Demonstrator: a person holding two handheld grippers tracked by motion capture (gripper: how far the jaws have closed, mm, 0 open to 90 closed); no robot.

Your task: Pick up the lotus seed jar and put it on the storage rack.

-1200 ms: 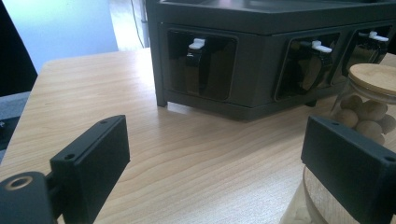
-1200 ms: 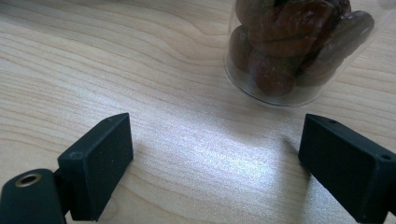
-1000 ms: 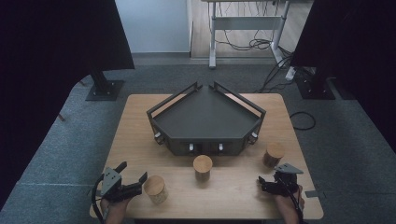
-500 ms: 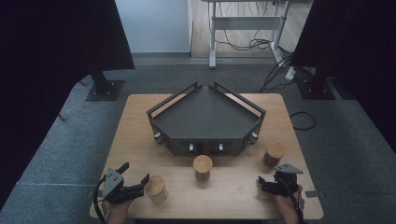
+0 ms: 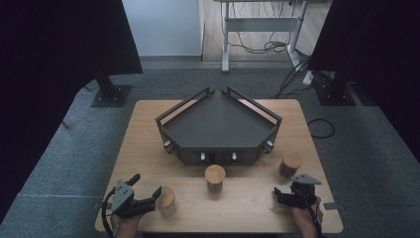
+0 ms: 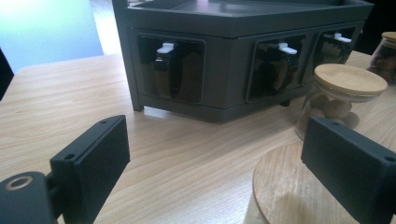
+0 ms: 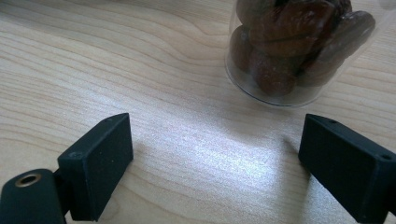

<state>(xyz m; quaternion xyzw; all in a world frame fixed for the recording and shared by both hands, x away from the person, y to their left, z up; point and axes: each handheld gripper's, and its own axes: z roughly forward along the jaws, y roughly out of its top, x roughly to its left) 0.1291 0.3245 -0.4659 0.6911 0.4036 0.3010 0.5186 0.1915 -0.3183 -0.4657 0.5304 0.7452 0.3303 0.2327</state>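
Light wooden table [image 5: 148, 134] sitting on grey carpet. Toward the far middle there's a dark grey angular rack [image 5: 218, 129] with a flat tray top and little white knobs along its near face. In front of it, three wood-lidded jars in a loose row: near-left jar [image 5: 167, 201], middle jar [image 5: 215, 177], and right jar [image 5: 290, 164], all well apart from each other.

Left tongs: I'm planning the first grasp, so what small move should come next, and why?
Probably ease the left tongs sideways and down around the nearest jar. Their jaws stand open, and in the left gripper view that jar's wooden lid lies just beside the right-hand jaw, not yet between them.
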